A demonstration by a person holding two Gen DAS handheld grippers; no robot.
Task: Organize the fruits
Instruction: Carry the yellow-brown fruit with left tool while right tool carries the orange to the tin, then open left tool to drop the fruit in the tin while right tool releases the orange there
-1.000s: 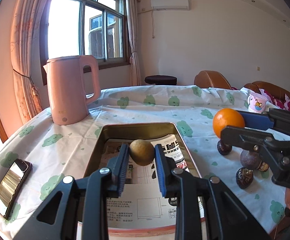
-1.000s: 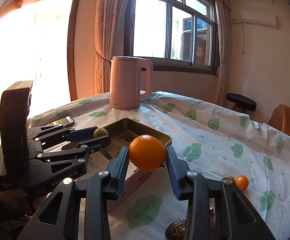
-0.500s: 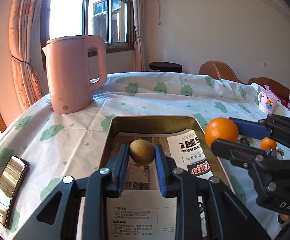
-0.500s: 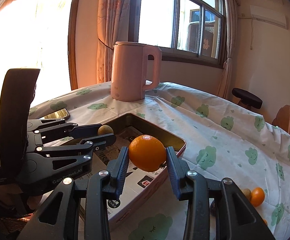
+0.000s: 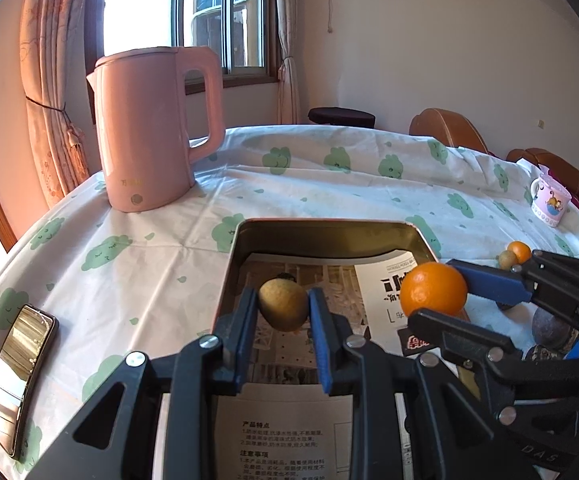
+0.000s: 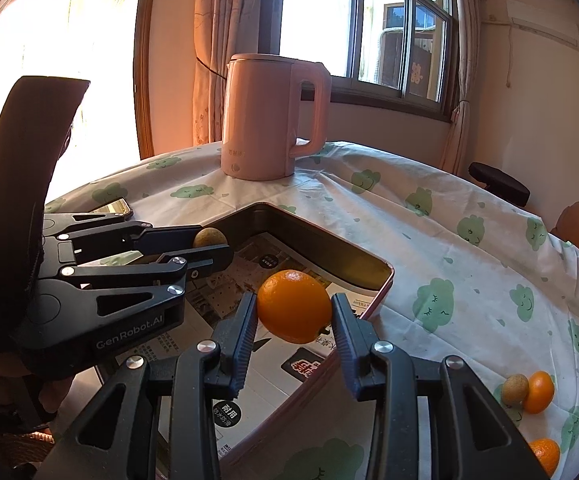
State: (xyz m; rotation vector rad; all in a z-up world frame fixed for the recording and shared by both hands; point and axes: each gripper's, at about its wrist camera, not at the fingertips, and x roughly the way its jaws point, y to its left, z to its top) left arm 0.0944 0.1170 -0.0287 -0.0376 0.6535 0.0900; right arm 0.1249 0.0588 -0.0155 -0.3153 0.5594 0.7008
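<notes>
Left tool (image 5: 283, 312) pinches a yellowish fruit (image 5: 283, 305), right tool (image 6: 294, 320) an orange (image 6: 294, 305), above the tin's (image 5: 321, 226) rim.

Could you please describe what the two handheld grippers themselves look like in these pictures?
Both are matte black, built from flat angular link arms with triangular cut-outs and silver pivot screws. Each finger ends in a ribbed blue pad. The left gripper carries white "GenRobot.AI" lettering on its side and a broad black strap arching over its body. The right gripper shows partial white letters, "DAS". No cables are visible.
</notes>
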